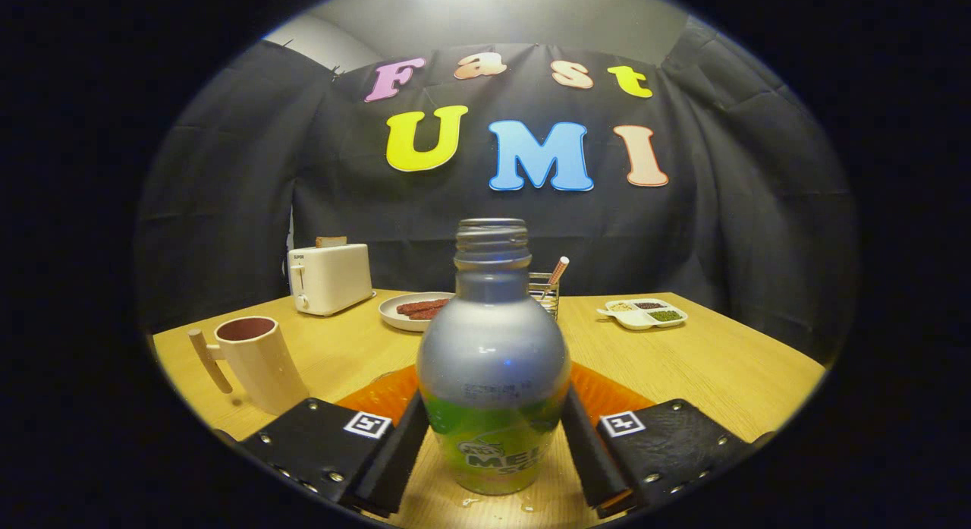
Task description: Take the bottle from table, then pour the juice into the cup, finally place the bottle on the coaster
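The light wooden table spreads across the booth and carries everything else. On it, just behind the bottle, lies a flat orange ribbed coaster, its edges showing on both sides of the bottle's body.

The silver round-bodied bottle with a green label band and an uncapped threaded neck stands upright between the two fingers of the tool. Its base seems to rest on the table close to the near edge of the coaster, though whether it touches the coaster cannot be told. The tool is clenched on the bottle: both fingers press against the lower part of its body, one on each side, at the height of the label.

To the left of the fingers, near the table's edge, stands a cream-coloured cup with a wooden peg handle and a dark reddish inside, upright and well apart from the bottle.

Farther back on the left sits a cream two-slot toaster with a slice poking out of the top. Beside it is a round pale plate holding dark red strips. Directly beyond the bottle's shoulder a wire holder with a striped stick peeks out. To the right at the back lies a white divided tray with small heaps of food.
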A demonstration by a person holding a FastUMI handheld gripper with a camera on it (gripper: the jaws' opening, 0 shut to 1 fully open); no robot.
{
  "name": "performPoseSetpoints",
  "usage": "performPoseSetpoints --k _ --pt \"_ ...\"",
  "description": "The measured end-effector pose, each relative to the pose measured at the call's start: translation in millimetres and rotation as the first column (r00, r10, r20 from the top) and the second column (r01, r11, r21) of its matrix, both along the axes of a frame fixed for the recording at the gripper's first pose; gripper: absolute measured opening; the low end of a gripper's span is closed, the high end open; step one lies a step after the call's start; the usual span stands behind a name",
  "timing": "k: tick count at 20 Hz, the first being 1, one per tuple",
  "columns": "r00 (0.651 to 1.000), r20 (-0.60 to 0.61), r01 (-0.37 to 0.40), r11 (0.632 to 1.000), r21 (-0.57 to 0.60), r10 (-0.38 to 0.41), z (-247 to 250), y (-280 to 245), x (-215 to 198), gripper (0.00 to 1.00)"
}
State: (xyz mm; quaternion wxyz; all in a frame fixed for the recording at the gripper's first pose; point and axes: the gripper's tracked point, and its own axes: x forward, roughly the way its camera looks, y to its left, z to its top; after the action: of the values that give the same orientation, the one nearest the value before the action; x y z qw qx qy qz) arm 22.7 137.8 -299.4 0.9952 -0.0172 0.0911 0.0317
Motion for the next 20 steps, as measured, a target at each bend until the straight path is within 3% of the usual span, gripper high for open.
performPoseSetpoints --k 3,8,13,16,20 --pt "0.998 0.015 -0.056 0.994 -0.089 0.057 9.0 14.6 0.4 0.82" --pt "0.992 0.040 -0.108 0.956 -0.274 0.123 32.6 40.1 9.2 0.82" --pt "0.987 0.000 -0.150 0.920 -0.363 0.161 33.0 62.0 31.5 0.82" --pt "0.985 -0.003 -0.157 0.878 -0.452 0.174 36.3 74.3 42.4 0.82" --pt "0.980 -0.001 -0.161 0.795 -0.585 0.198 34.3 88.4 52.8 0.82"
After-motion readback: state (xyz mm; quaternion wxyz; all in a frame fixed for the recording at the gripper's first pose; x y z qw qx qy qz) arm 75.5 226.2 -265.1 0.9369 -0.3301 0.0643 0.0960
